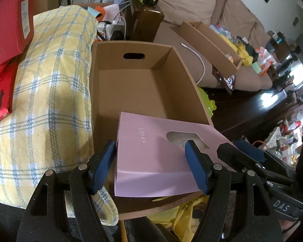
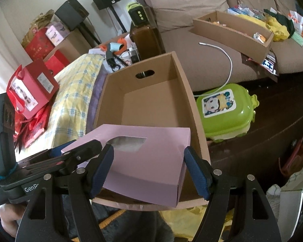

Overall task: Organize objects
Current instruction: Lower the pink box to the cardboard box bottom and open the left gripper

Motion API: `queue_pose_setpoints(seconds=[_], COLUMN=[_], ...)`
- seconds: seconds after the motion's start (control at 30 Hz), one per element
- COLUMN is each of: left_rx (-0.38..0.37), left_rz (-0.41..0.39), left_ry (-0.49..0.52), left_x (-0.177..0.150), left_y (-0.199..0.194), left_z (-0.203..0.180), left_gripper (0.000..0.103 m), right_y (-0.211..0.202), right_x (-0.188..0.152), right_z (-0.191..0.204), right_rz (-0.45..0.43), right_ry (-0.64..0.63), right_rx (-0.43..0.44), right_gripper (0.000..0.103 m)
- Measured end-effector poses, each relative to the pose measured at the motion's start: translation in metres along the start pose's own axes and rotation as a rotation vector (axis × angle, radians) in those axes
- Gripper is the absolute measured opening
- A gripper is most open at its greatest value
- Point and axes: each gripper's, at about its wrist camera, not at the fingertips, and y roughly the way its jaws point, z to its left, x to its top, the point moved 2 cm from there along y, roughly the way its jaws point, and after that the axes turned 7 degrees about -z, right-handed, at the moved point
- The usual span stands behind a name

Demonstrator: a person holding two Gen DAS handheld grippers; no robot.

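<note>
Pink and flat, the box [image 1: 151, 157] hangs over the near edge of the brown cardboard box [image 1: 131, 84]; the left gripper [image 1: 149, 167] clamps one end and the right gripper [image 2: 149, 169] clamps the other. The brown box is just ahead and below, empty; its long side runs away from both grippers, so I think the pink box goes forward and down.

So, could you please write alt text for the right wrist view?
Both grippers, right and left, clamp a pink box over the near end of an empty brown cardboard box. A green toy case and sofa lie beyond.
</note>
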Motion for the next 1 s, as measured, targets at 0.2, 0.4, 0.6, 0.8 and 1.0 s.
queue_pose_setpoints(seconds=[0.2,0.4,0.6,0.8,1.0], left_rx=[0.027,0.018,0.042,0.047,0.055], left_rz=[-0.008,0.015,0.028,0.039,0.061], left_ry=[0.01,0.006,0.042,0.04,0.047], left_x=[-0.001,-0.004,-0.011,-0.012,-0.015], left_y=[0.001,0.007,0.015,0.02,0.026], left_z=[-0.002,-0.008,-0.016,-0.015,-0.013], left_gripper=[0.067,0.066,0.066,0.066,0.066], right_y=[0.006,0.007,0.012,0.017,0.022], right_x=[-0.003,-0.004,-0.008,-0.012,-0.015], right_z=[-0.005,-0.014,-0.026,-0.03,-0.033], right_rz=[0.014,0.018,0.049,0.058,0.066], right_ry=[0.024,0.047,0.07,0.082,0.092], right_rx=[0.015,0.011,0.011,0.014,0.018], right_gripper=[0.074,0.074,0.074,0.074,0.074])
